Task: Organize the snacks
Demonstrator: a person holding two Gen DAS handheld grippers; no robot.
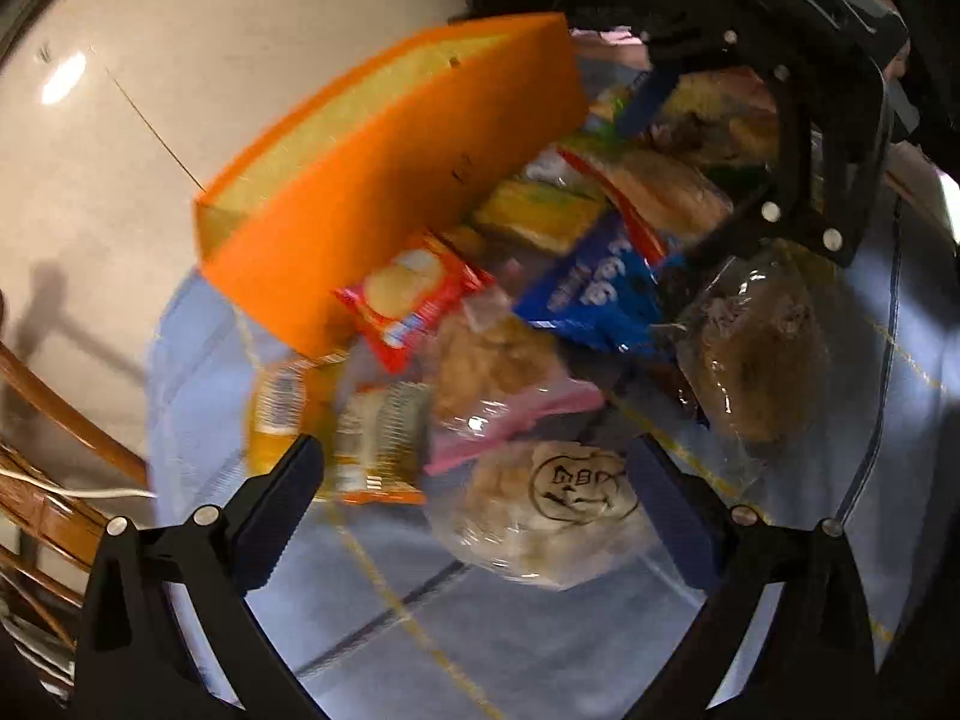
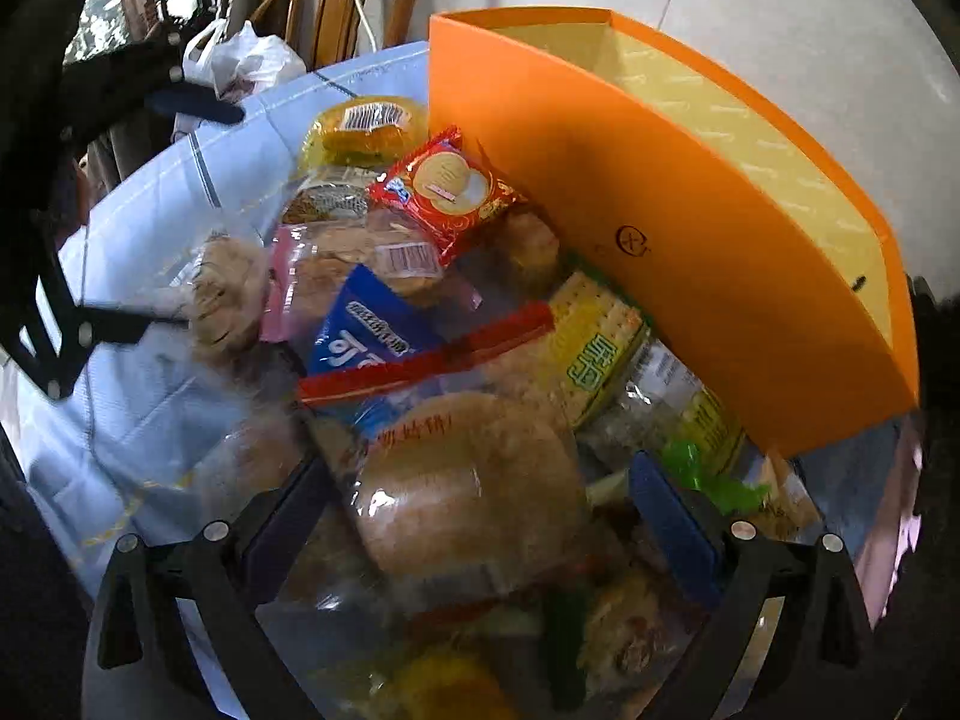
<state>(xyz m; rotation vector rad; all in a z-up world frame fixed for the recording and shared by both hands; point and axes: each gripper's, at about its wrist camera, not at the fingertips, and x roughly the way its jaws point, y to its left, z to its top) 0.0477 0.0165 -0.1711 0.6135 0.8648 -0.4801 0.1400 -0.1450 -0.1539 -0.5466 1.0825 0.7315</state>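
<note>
Snacks piled beside an empty orange box (image 2: 678, 276) on the blue cloth (image 1: 498, 648)

My left gripper (image 1: 474, 498) has its jaws wide with nothing in them, right over a round pastry in a clear bag (image 1: 540, 510). My right gripper (image 2: 480, 516) is wide too, with a bun in a clear bag (image 2: 462, 480) sitting between its jaws, not squeezed. I think the slippery bags could slide out when I pinch. The red biscuit pack (image 2: 450, 192) leans on the box and could fall if I bump the pile
</note>
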